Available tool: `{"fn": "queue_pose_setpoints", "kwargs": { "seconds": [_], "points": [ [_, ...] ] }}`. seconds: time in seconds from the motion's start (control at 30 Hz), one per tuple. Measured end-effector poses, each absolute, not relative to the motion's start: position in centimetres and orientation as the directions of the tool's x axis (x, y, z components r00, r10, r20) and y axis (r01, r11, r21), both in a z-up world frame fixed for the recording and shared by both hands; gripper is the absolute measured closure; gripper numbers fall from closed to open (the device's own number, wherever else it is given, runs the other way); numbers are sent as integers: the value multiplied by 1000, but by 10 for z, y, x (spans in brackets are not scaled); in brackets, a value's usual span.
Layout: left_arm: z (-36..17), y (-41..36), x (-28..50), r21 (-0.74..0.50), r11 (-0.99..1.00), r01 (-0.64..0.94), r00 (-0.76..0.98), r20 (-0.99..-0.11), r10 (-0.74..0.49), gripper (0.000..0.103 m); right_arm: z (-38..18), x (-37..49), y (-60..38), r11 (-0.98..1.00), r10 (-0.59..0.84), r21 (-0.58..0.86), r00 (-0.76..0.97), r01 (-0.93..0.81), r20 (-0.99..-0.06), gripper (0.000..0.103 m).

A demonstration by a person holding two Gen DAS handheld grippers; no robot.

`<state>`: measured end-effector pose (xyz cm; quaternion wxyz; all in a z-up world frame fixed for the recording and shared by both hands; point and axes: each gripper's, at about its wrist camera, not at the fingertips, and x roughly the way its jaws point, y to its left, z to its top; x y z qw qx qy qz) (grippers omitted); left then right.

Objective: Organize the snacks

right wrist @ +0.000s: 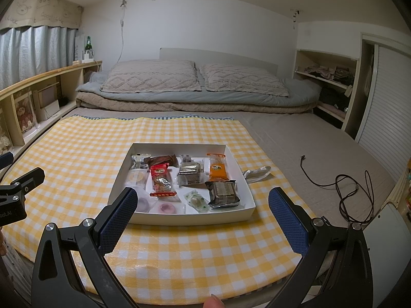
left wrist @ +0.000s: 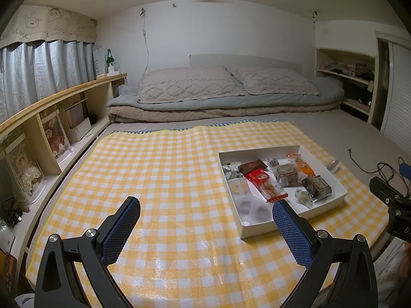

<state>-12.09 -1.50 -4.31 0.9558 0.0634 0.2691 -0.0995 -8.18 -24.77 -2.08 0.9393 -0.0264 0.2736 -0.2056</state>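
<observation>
Both tongs stood spread wide with nothing between the blue pads. Left gripper (left wrist: 206, 218) hovered over the yellow-and-white checked cloth (left wrist: 159, 169), left of the white box (left wrist: 269, 227); its right pad overlapped the box's near corner in view, contact could not be judged. Right gripper (right wrist: 203, 209) was held above the cloth at the box's near edge (right wrist: 195, 218), left pad overlapping the near-left corner in view.

Box sat on the cloth, toward the cloth's right half, on the bed. Contents, all wrapped snacks lying flat inside:
- red packet (right wrist: 161, 179), long, left of centre, its lower end over pale round pastries
- orange packet (right wrist: 217, 167), far right
- dark brown bar (right wrist: 163, 160), far side, touching the red packet's top
- clear-wrapped brown cake (right wrist: 190, 173), centre
- dark wrapped cake (right wrist: 223, 191), near right
- small green-printed sweet (right wrist: 196, 200), near side, between red packet and dark cake
- pale ring pastries (right wrist: 164, 208) along the left and near-left walls

Crumpled clear wrapper (right wrist: 257, 173) lay on the cloth just beside the box's right wall. Black cable (right wrist: 344, 192) lay on the bedsheet, well apart to the right. Two pillows (right wrist: 151, 78) rested on folded bedding at the far end.
</observation>
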Motion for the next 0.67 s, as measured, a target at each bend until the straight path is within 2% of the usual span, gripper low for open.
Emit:
{"fn": "queue_pose_setpoints", "kwargs": {
  "seconds": [0.67],
  "points": [
    [-44, -10, -120, 63, 975, 214, 836, -527, -150, 0, -21, -82, -247, 914, -402, -163, 765, 372, -503, 0]
  ]
}}
